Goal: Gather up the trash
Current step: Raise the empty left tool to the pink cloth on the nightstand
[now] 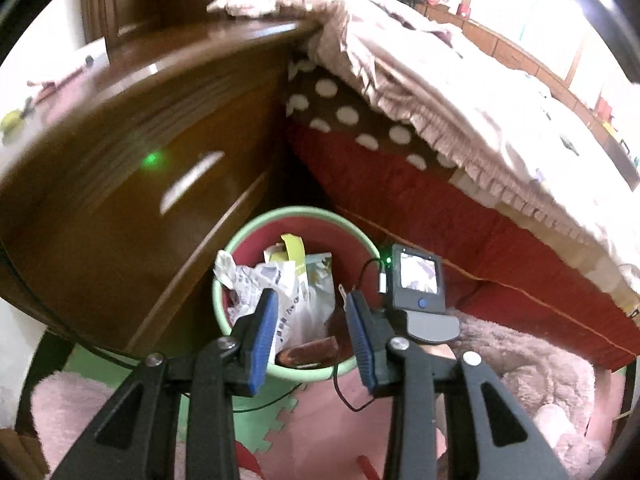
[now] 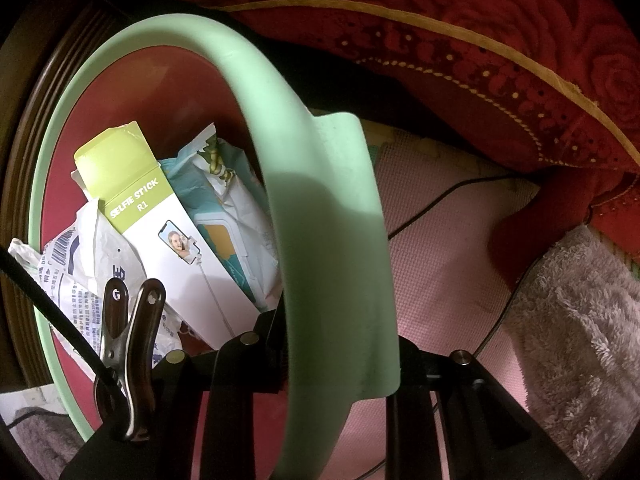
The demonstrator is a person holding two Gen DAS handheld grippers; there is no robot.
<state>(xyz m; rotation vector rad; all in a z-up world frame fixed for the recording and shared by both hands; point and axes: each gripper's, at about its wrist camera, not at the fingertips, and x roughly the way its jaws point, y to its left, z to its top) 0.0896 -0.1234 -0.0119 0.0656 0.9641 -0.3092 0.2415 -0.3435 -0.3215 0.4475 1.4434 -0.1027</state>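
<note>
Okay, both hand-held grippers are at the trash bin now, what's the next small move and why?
Probably lift the green trash bin slightly with the right hand-held gripper, whose fingers straddle the bin's wall at the rim. The bin sits wedged between the wooden dresser and the bed, and the left hand-held gripper hovers open above the trash.

Straight ahead of the right gripper [image 2: 336, 344], the green bin wall [image 2: 332, 216] covers both fingertips, so whether they grip it cannot be told. Ahead of the left gripper [image 1: 310, 334], its blue pads [image 1: 262, 340] hide the lower part of the crumpled bag [image 1: 280, 292] in the bin. To its upper left the wooden cabinet [image 1: 132, 168] is smeared by motion blur.
</note>
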